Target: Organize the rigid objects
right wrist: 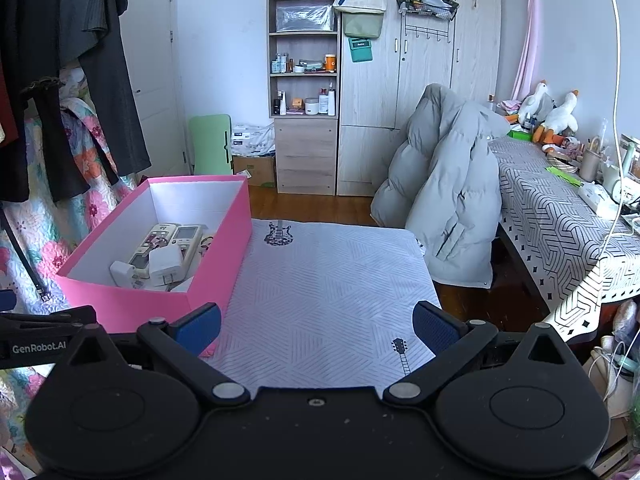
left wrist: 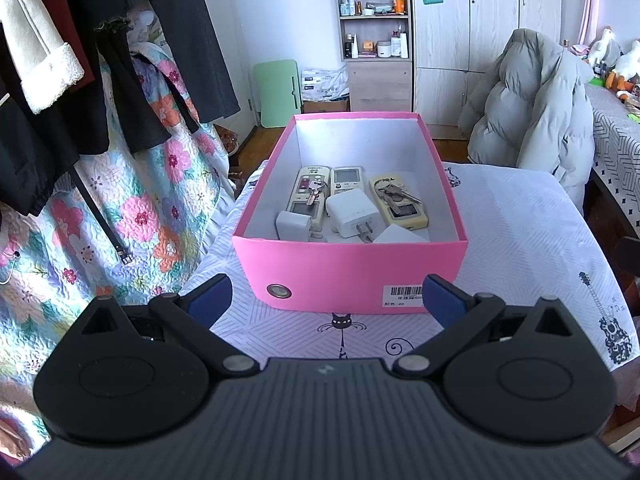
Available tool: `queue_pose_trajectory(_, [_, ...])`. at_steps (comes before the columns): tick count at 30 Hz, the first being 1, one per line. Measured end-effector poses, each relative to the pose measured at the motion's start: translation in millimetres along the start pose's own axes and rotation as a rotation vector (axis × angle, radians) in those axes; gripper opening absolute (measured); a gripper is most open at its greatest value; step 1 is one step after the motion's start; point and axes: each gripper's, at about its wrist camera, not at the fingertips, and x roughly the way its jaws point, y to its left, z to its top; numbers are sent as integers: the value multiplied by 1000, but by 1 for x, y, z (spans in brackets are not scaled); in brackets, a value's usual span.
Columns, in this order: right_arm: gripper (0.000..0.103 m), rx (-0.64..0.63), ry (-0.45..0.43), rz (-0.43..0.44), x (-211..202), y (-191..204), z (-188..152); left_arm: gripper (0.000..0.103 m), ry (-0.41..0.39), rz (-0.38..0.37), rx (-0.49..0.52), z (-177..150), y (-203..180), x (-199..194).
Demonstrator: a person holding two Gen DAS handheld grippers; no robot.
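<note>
A pink box (left wrist: 348,272) stands on a white patterned tablecloth (left wrist: 520,240). Inside lie three remote controls (left wrist: 306,196), white charger plugs (left wrist: 352,214) and two bunches of keys (left wrist: 396,194). My left gripper (left wrist: 326,300) is open and empty, just short of the box's near wall. In the right wrist view the box (right wrist: 216,248) is at the left with the remotes (right wrist: 160,242) and chargers (right wrist: 164,264) inside. My right gripper (right wrist: 316,330) is open and empty above the cloth (right wrist: 328,280), right of the box.
Hanging clothes (left wrist: 80,60) and a floral quilt (left wrist: 120,208) are to the left. A chair with a grey puffer jacket (right wrist: 448,196) stands beyond the table. A cluttered desk (right wrist: 568,200) is on the right. Shelves (right wrist: 304,80) and a wardrobe (right wrist: 420,100) line the far wall.
</note>
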Motion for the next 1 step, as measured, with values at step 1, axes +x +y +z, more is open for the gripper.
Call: queue_pose_trajectory(1, [103, 1, 1, -1, 0, 0, 0, 103, -1, 0, 1, 0, 0, 0])
